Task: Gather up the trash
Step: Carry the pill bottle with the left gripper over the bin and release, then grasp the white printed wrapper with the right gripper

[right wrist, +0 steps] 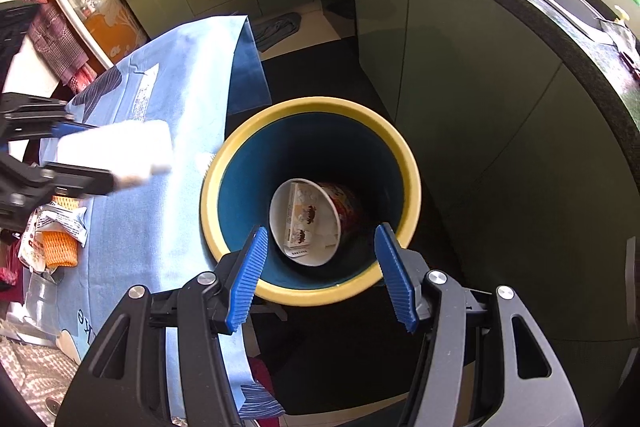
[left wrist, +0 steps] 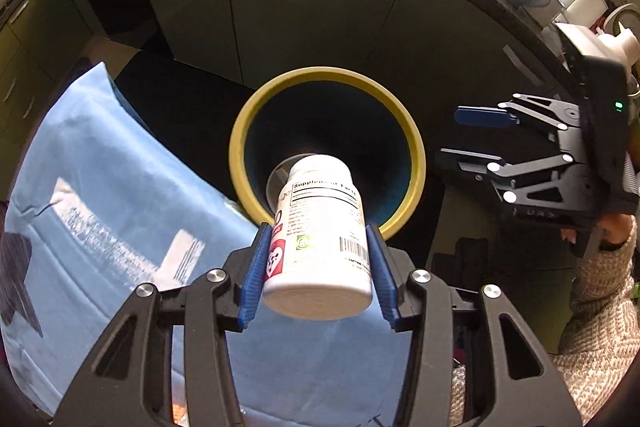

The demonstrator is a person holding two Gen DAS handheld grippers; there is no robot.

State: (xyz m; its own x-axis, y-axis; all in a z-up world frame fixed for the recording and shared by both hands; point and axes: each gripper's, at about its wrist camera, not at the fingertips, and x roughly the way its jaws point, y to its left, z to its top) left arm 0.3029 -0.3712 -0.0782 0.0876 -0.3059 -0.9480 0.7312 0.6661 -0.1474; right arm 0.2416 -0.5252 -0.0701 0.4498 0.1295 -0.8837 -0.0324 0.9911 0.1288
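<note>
A: Where was I in the job?

B: My left gripper point(left wrist: 316, 267) was clamped on the white supplement bottle point(left wrist: 320, 239), just short of the yellow-rimmed bin point(right wrist: 412, 195) beside the counter point(right wrist: 160, 227). Next I'd need to carry it over the mouth and let go.

A: The bin?

B: It held 1 noodle cup point(right wrist: 320, 223) with a small carton inside. My right gripper point(right wrist: 320, 267) hung apart, empty.

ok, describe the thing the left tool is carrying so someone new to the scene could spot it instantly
Find the yellow-rimmed, blue-walled trash bin on the floor beside the light blue tablecloth. Over its near rim, the left tool grips a white supplement bottle between its blue pads. Its facts panel and barcode distinguish it from the noodle cup lying in the bin.
</note>
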